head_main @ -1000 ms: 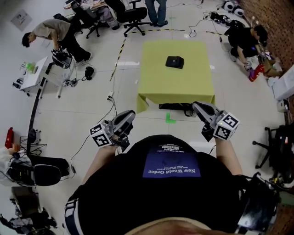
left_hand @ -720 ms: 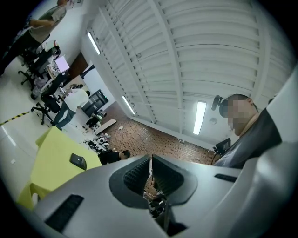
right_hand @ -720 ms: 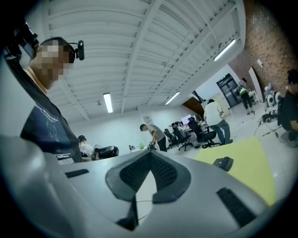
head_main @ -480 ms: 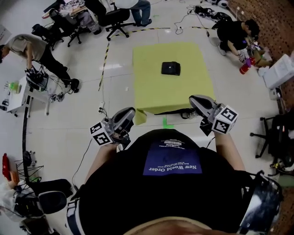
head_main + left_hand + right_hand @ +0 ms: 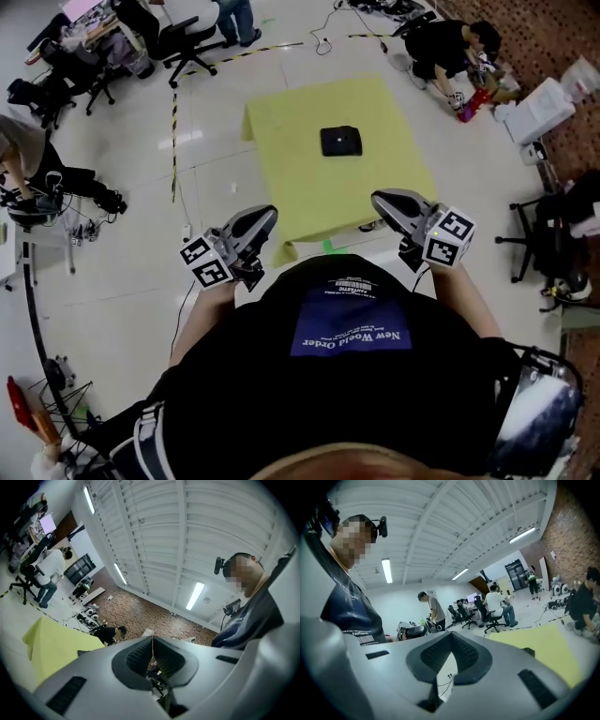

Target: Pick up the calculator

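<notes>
Calculator lies near the middle of the yellow table, well ahead of both my tools, so nothing of the pickup is done yet. My left gripper and right gripper hang by the table's near edge, each with jaws pressed together on nothing. I judge the approach, opening and grasp are all left to do

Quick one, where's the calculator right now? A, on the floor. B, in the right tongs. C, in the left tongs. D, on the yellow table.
D: the calculator lies near the middle of the yellow table.
</notes>
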### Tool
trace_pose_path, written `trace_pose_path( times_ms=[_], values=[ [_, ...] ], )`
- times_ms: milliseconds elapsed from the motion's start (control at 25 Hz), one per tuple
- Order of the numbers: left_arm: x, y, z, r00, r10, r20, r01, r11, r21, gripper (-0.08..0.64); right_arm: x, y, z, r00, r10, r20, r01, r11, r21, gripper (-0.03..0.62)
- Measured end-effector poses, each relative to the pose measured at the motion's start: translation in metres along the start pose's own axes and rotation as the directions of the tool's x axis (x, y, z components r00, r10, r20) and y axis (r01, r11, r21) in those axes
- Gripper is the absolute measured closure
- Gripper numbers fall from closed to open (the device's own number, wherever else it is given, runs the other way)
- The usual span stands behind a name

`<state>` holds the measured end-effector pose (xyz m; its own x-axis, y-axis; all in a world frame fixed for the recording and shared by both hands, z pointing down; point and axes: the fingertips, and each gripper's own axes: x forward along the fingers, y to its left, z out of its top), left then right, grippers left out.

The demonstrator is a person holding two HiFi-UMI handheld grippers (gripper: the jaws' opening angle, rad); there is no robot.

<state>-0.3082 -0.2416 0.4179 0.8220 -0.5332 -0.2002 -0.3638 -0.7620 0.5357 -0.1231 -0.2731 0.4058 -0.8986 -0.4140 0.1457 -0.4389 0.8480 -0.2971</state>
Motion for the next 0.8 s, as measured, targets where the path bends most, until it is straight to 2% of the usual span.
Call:
trace_pose_path(
  times_ms=[240, 520, 680, 800],
  values=[
    [0.021, 0.036, 0.003, 0.999, 0.035, -0.026, -0.035, 0.999, 0.008, 0.554, 0.018, -0.038, 0.016, 1.000, -0.006, 0.007, 0.006, 0.999, 0.033, 0.607],
    [0.089, 0.057, -0.003, 0.984, 0.162, -0.076, -0.154, 0.983, 0.102, 0.554, 0.014, -0.112, 0.027, 0.992, 0.122, 0.009, -0.123, 0.991, 0.051, 0.607],
    [0.124, 0.069, 0.000, 0.962, 0.270, -0.050, -0.265, 0.960, 0.089, 0.554, 0.019, -0.166, 0.054, 0.976, 0.215, 0.015, -0.216, 0.976, 0.038, 0.607],
    [0.159, 0.078, -0.004, 0.942, 0.325, -0.079, -0.319, 0.944, 0.081, 0.554, 0.014, -0.199, 0.073, 0.960, 0.279, 0.013, -0.280, 0.960, 0.002, 0.607]
  ],
)
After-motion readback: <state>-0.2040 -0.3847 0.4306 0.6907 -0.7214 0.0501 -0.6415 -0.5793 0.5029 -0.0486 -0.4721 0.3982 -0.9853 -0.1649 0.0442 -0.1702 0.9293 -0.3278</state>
